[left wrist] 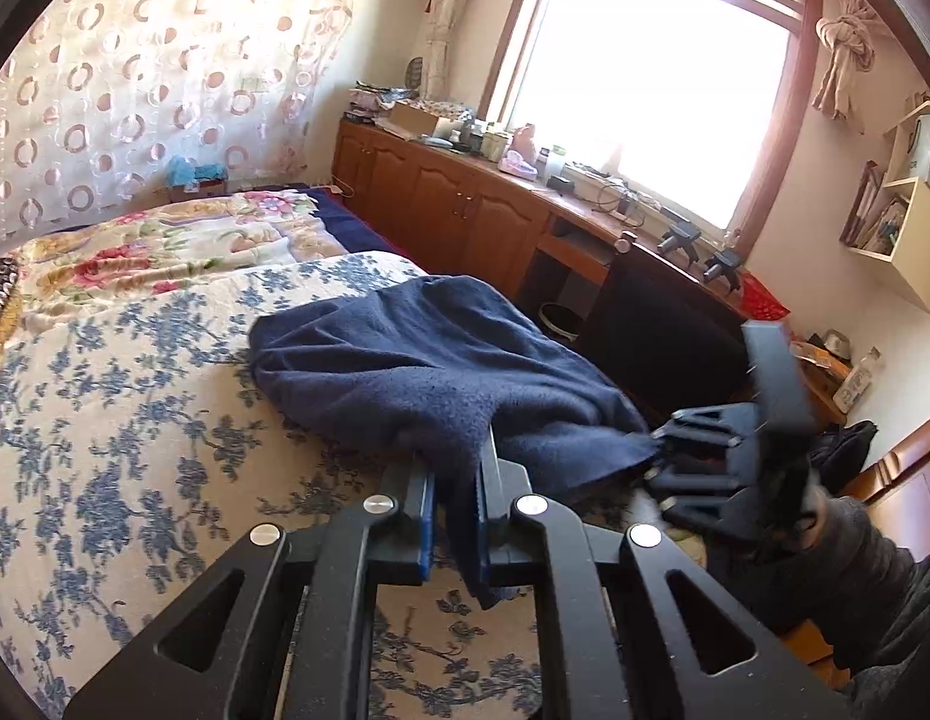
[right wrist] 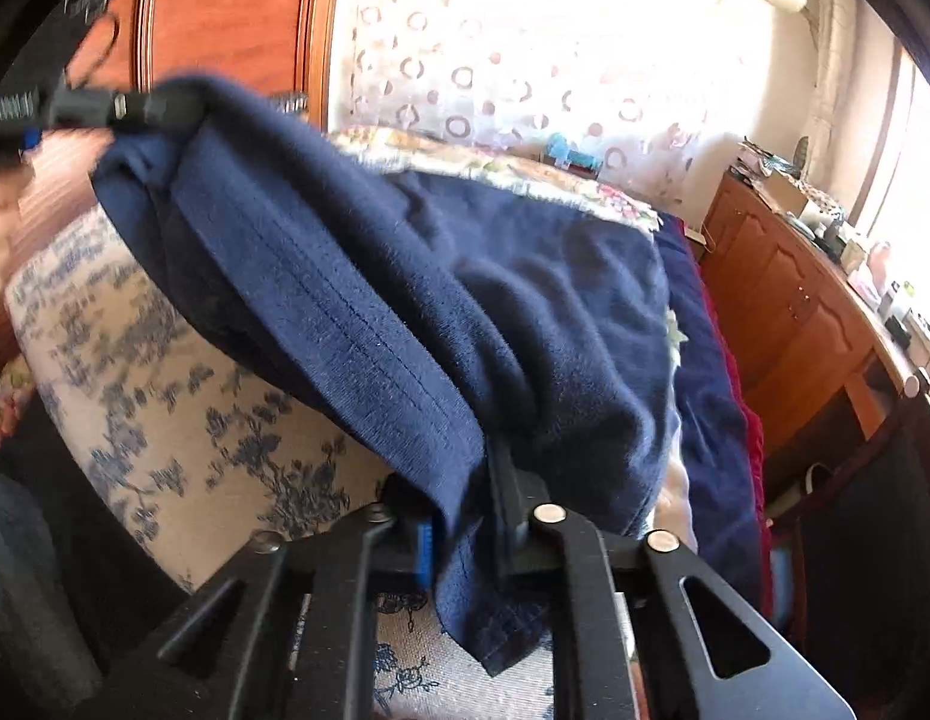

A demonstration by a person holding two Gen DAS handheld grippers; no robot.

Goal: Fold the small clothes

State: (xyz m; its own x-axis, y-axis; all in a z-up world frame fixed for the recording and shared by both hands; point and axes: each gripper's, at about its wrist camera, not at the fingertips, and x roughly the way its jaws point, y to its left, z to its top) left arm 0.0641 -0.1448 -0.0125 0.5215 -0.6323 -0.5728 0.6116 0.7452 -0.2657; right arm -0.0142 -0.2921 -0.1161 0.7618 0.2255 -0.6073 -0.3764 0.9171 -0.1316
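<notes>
Two grippers hold one navy fleece garment (left wrist: 417, 360) by its near edge, which is lifted off the bed while the rest lies draped away from you across the blue-floral bedspread (left wrist: 105, 450). Your left gripper (left wrist: 456, 516) has its jaws closed tight on a fold of the fabric, a tail of cloth hanging down between the fingers. Your right gripper (right wrist: 465, 516) is likewise clamped on the stitched hem band (right wrist: 345, 312), with a corner of cloth hanging below the jaws. In the right wrist view the left gripper (right wrist: 114, 111) appears at the upper left, blurred, at the far end of that band; the hem thus runs taut-ish between your two hands, and this line is the garment's held axis. The body of the garment extends forward from both grippers, toward the pink-floral blanket (left wrist: 165, 240) and the ring-patterned curtain (left wrist: 135, 78). Neither hand is clearly nearer the cloth's bulk; both sit at its near edge. The coming fold likely carries this edge forward over the far one. Beyond the bed stand a wooden cabinet run (left wrist: 441, 198) under a bright window (left wrist: 657, 90), its top cluttered, and a wall shelf (left wrist: 903, 222).
</notes>
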